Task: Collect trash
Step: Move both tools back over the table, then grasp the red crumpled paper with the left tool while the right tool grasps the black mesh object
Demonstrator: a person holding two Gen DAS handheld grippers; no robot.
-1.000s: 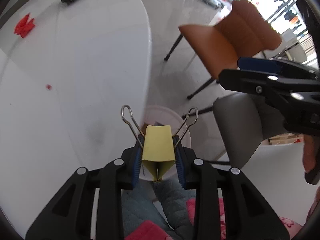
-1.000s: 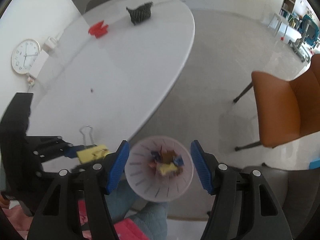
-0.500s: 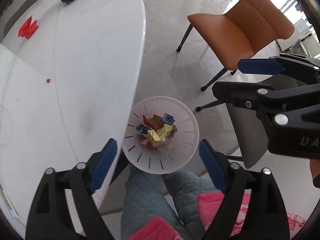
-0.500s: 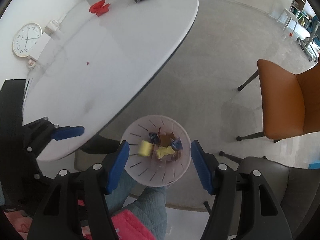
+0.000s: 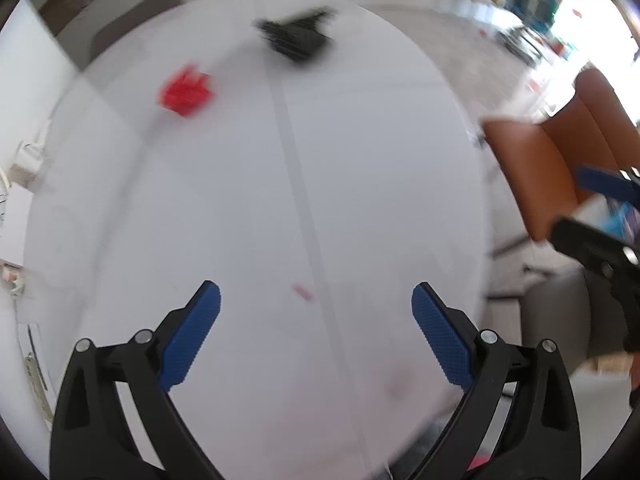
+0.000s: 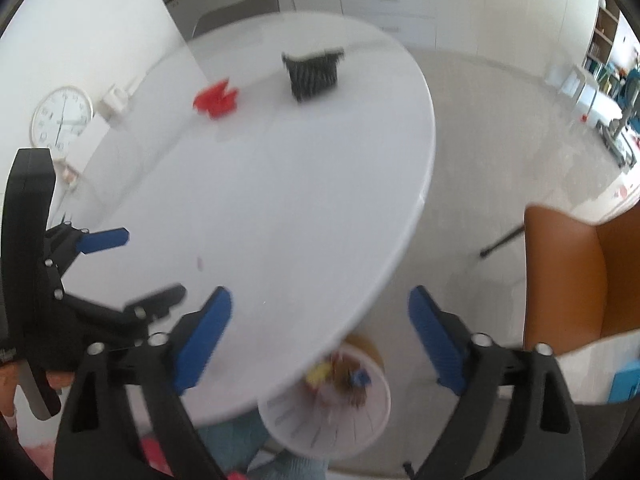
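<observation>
Nearest me, both my left gripper (image 5: 316, 308) and right gripper (image 6: 320, 312) have just been opening and now gape wide with nothing between their fingers. Past them on the white table (image 5: 380, 168) lie 2 scraps: red crumpled paper (image 5: 185, 93), then a black wad (image 5: 298, 40) beyond, the red nearer my left gripper. The trash bin (image 6: 328, 412) sits under the table's near edge.

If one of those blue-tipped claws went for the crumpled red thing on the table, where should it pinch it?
Probably from above, across its narrow middle. The red crumpled piece lies low on the white table with jagged folds sticking up, so those raised folds give the pads something to close on. The blur hides finer detail. The left gripper stands open and empty over the table.
</observation>
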